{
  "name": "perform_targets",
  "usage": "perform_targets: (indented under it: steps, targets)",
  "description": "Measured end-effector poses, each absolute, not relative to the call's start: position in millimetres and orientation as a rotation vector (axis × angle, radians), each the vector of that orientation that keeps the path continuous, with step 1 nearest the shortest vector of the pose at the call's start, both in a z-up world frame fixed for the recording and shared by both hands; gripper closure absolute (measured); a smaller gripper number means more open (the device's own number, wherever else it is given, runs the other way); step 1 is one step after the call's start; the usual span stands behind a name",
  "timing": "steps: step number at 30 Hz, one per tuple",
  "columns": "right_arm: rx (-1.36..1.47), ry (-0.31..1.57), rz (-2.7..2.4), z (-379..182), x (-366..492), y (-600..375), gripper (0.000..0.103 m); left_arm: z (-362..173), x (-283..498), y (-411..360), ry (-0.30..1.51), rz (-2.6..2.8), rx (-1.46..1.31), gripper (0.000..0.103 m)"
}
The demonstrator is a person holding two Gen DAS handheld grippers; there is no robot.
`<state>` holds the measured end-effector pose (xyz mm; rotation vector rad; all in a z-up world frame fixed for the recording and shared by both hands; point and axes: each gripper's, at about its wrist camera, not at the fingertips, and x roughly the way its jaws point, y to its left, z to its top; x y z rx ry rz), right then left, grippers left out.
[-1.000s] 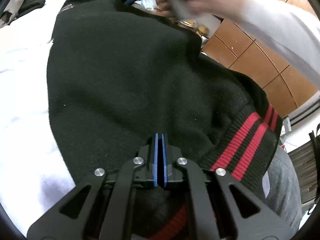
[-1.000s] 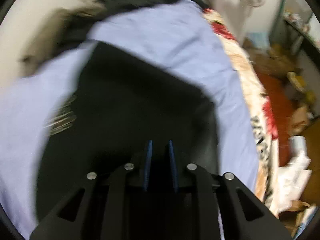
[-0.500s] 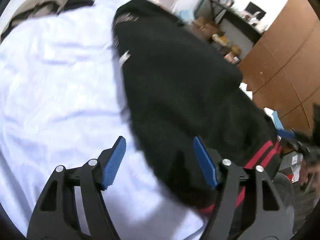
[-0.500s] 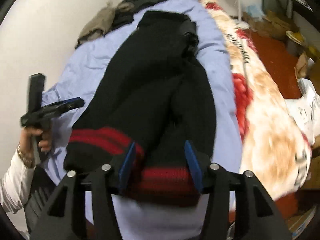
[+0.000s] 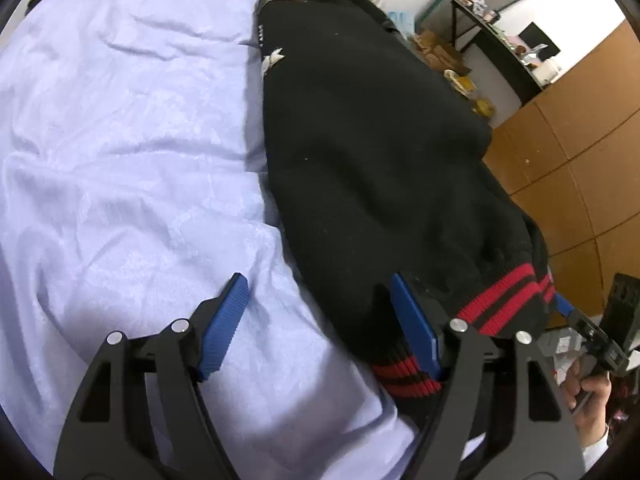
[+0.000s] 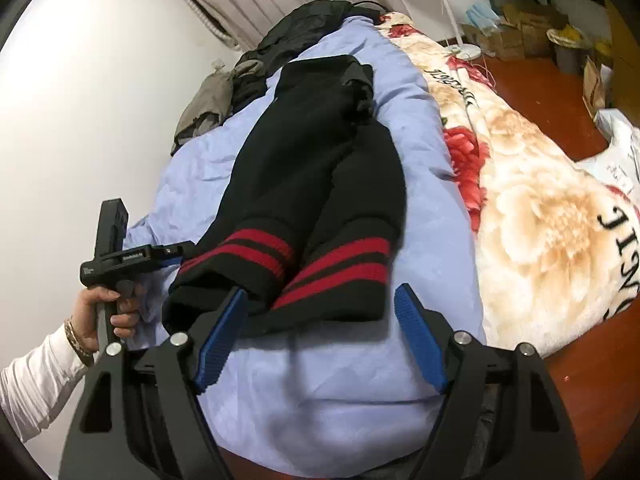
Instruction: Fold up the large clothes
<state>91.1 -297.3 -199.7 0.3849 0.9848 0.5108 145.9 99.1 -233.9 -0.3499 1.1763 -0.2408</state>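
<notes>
Both hand-held grippers now stand with their blue pads wide apart and nothing between them, where a second ago each was pressed together on the black cloth. The left hand-held gripper [image 5: 320,322] hovers over the lilac sheet [image 5: 120,160], its right pad just over the near edge of the garment; the right hand-held gripper [image 6: 320,336] hangs above the sheet just short of the striped hem.

The black sweater [image 6: 320,168] has therefore been let go and laid down. It lies lengthwise on the bed, narrowed into a long strip, its two red-striped bands [image 6: 304,264] side by side at the near end and a bunched part at the far end. That suggests the lengthwise fold is finished and the release was deliberate, so the garment keeps its shape by its own weight.

What remains, most likely, is to bring one end over the other to shorten the strip. The thick knit looks heavy enough to stay put, though the bunch at the far end may need smoothing first.

Beyond it lie a heap of dark clothes [image 6: 280,52] by the wall and a floral blanket [image 6: 540,220] to the right.
</notes>
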Motion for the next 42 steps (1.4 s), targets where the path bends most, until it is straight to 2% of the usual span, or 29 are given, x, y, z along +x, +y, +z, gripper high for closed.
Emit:
perform_targets:
  steps: [9,12,19,24,29,33,36,38,39,40,42]
  targets:
    - [0.466,0.979,0.536,-211,105,-306,0.027,-251,177,72,1.248,-0.357,-0.417,0.030]
    - [0.477,0.986,0.534,-215,115,-305,0.027,-249,178,56,1.258,-0.371,-0.375,0.026]
    - [0.545,1.061,0.577,-234,140,-292,0.026,-238,165,51,1.219,-0.397,-0.446,0.026]
    - [0.586,1.064,0.676,-217,143,-274,0.026,-218,161,46,1.176,-0.439,-0.463,0.026]
    - [0.570,1.083,0.701,-213,145,-253,0.017,-228,172,39,1.193,-0.467,-0.474,0.017]
    - [0.515,1.181,0.632,-233,152,-236,0.016,-249,178,28,1.233,-0.440,-0.441,0.016]
    - [0.528,1.167,0.605,-236,154,-232,0.015,-253,178,25,1.232,-0.421,-0.452,0.016]
    - [0.598,1.149,0.587,-232,155,-237,0.023,-248,177,25,1.218,-0.406,-0.454,0.022]
    - [0.613,1.138,0.567,-227,154,-240,0.040,-242,173,27,1.199,-0.388,-0.458,0.028]
    - [0.621,1.118,0.547,-221,151,-243,0.049,-238,169,30,1.185,-0.377,-0.457,0.034]
    - [0.648,1.093,0.554,-213,146,-246,0.052,-230,163,34,1.158,-0.368,-0.469,0.036]
